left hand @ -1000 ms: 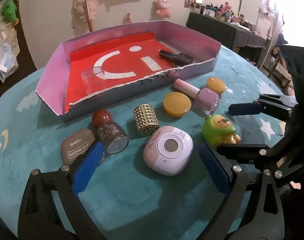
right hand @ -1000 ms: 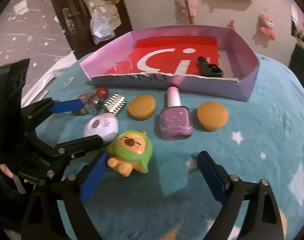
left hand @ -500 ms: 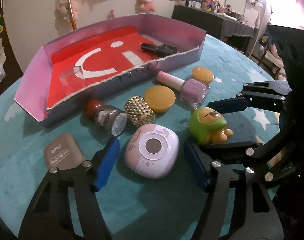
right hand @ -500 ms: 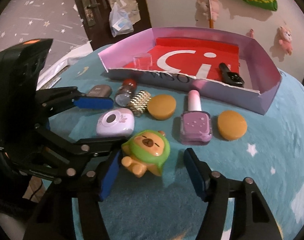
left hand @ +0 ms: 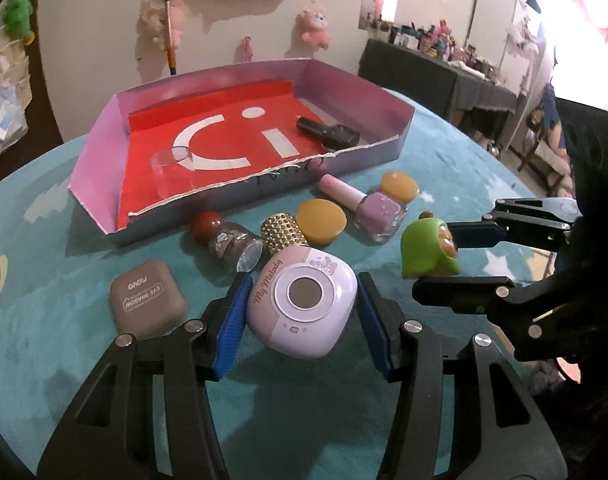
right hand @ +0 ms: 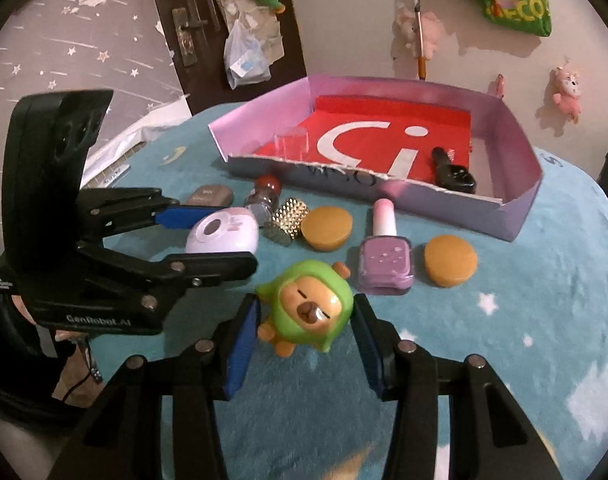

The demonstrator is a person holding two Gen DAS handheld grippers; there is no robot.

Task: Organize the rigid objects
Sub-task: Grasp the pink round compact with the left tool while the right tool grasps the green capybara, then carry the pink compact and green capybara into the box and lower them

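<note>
The jaws of my left gripper (left hand: 302, 286) are closing, and their blue pads press both sides of the pink "My Melody" case (left hand: 304, 300), which sits tilted between them. My right gripper (right hand: 304, 304) is closing too, its pads against the green-hooded bear figurine (right hand: 308, 304), which leans over between them. The left wrist view shows that figurine (left hand: 424, 248) tipped between the right gripper's fingers (left hand: 480, 236). Behind them stands a pink cardboard box (left hand: 99, 152) with a red floor, holding a clear cup (left hand: 171, 168) and a black bottle (left hand: 328, 130).
On the teal star cloth lie a brown eye shadow case (left hand: 147, 300), a red-capped glitter bottle (left hand: 227, 240), a gold studded cylinder (left hand: 281, 232), two amber discs (left hand: 320, 220) (left hand: 400, 186) and a lilac nail polish bottle (left hand: 376, 208). Plush toys hang on the wall.
Both grippers have closed from wide open onto their objects. The pink case now sits tilted between the left pads, and the green figurine has tipped over between the right pads.
</note>
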